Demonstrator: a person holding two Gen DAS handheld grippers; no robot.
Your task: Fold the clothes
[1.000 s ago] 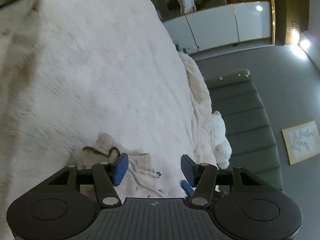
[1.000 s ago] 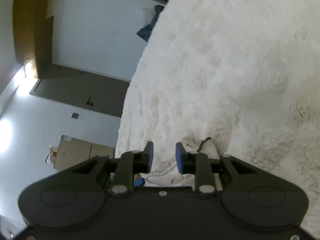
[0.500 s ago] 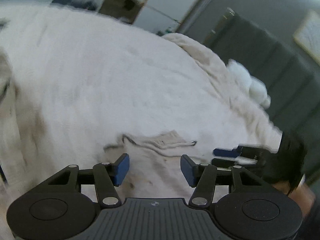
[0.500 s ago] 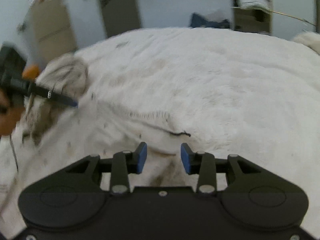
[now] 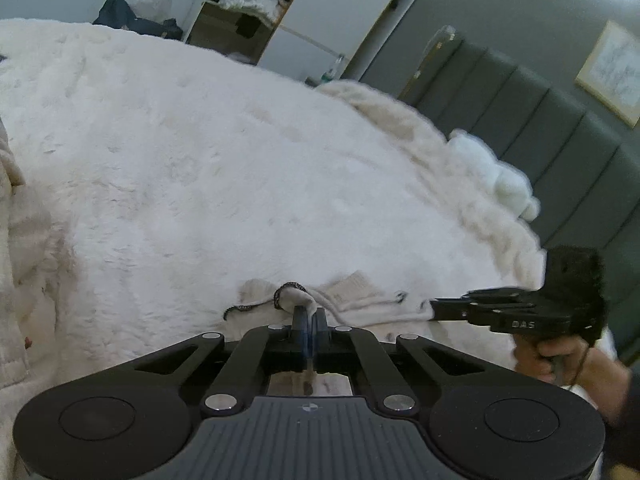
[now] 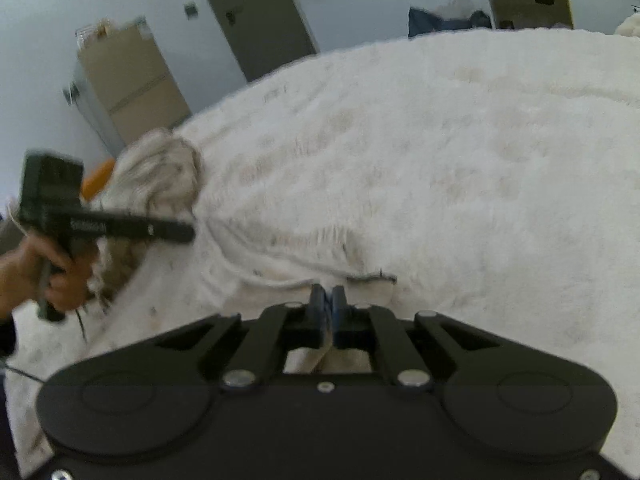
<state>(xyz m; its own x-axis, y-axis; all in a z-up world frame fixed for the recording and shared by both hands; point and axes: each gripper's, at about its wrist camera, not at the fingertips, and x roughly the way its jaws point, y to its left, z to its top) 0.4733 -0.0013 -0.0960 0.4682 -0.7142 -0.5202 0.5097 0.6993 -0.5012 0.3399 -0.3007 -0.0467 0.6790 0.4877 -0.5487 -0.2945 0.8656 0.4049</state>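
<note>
Left wrist: left tongs (image 5: 309, 314) closed tight, pinching the garment (image 5: 352, 300) at its dark-trimmed edge, cloth bunched betw. the pads. Right wrist: right tongs (image 6: 328, 304) also closed on the garment's hem. Garment lies on the white bed (image 5: 200, 160), stretched betw. both tongs. Vs 0.5 s ago: both tongs were open w/ nothing gripped, hovering over the cloth; now both clamped.
</note>
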